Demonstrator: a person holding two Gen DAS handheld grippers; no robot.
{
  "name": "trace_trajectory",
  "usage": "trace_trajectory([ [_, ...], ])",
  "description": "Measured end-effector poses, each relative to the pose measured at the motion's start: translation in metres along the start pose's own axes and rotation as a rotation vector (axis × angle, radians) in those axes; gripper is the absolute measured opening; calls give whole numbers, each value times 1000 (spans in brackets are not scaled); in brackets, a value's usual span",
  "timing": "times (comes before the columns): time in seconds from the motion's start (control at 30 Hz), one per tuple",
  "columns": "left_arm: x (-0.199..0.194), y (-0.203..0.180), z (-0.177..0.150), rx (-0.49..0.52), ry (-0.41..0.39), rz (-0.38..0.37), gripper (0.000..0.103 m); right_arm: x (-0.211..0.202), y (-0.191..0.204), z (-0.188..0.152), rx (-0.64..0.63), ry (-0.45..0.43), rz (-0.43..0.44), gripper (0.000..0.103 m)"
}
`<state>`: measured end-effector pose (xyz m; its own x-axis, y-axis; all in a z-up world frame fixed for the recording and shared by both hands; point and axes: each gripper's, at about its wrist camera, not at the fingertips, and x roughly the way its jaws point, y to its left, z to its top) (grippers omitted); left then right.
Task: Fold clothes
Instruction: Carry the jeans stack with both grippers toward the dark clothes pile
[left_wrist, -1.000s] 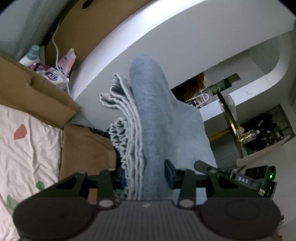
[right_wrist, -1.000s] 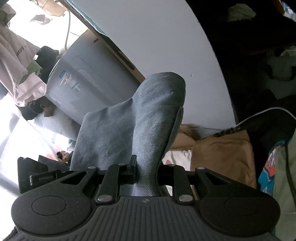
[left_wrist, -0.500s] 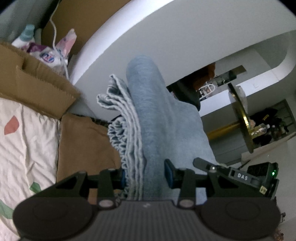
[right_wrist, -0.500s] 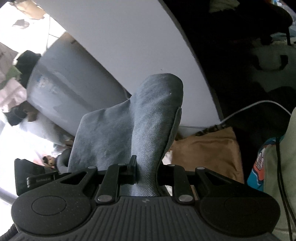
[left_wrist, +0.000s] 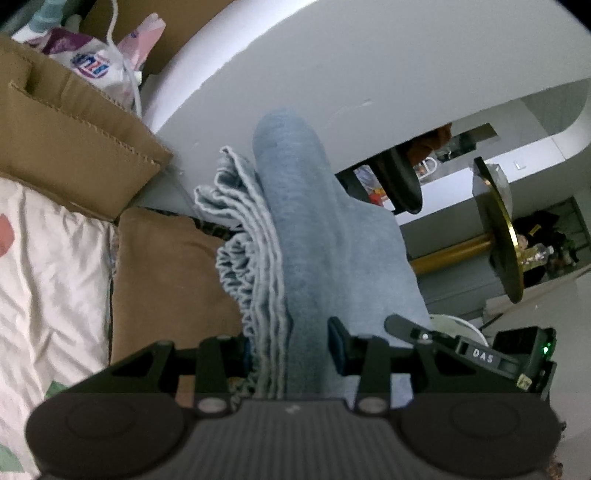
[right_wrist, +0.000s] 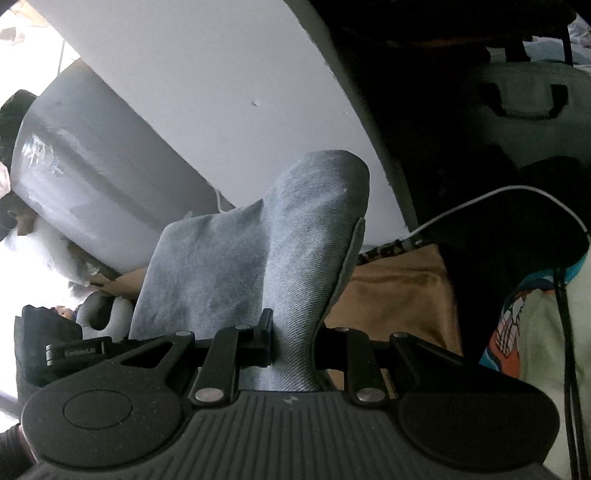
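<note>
A light blue denim garment (left_wrist: 306, 236) is held up in the air between both grippers. My left gripper (left_wrist: 291, 350) is shut on a bunched fold of it, with several frayed hem layers (left_wrist: 251, 240) stacked on the left of the fold. My right gripper (right_wrist: 291, 343) is shut on another rounded fold of the same garment (right_wrist: 295, 236). The cloth rises from each pair of jaws and hides the fingertips. The other gripper's black body (left_wrist: 480, 358) shows at the right of the left wrist view.
A bed with a patterned white sheet (left_wrist: 44, 266) and a brown cloth (left_wrist: 166, 273) lie below. Cardboard boxes (left_wrist: 66, 129) stand at the left. A white wall (left_wrist: 332, 66) is ahead. A white cable (right_wrist: 498, 199) and a printed garment (right_wrist: 524, 317) sit at the right.
Both grippers have tilted and shifted with the garment still held; the background has slid, the boxes moving up-left in the left view and the wall swinging right in the right view.
</note>
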<state>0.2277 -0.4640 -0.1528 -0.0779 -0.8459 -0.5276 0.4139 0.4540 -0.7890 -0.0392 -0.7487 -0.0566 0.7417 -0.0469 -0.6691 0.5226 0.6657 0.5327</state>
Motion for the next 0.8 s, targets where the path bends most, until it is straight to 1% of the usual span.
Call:
trace_trajectory([
  [0.17,22,20,3,-12,18,-15,41,20,-12,1,2,2,-33,20],
  [0.27,31,31,6,-25,14,-35,41,31,-16,1,-7,6,-61,20],
  [0.5,54,50,11,-21,-10,-58,41,51,-37,1,-9,-33,-63,20],
  [0.67,68,63,4,-21,0,-51,41,71,-55,-3,11,-41,-77,20],
  [0.8,80,76,-5,-45,14,-47,41,86,-71,-12,23,-22,-102,21],
])
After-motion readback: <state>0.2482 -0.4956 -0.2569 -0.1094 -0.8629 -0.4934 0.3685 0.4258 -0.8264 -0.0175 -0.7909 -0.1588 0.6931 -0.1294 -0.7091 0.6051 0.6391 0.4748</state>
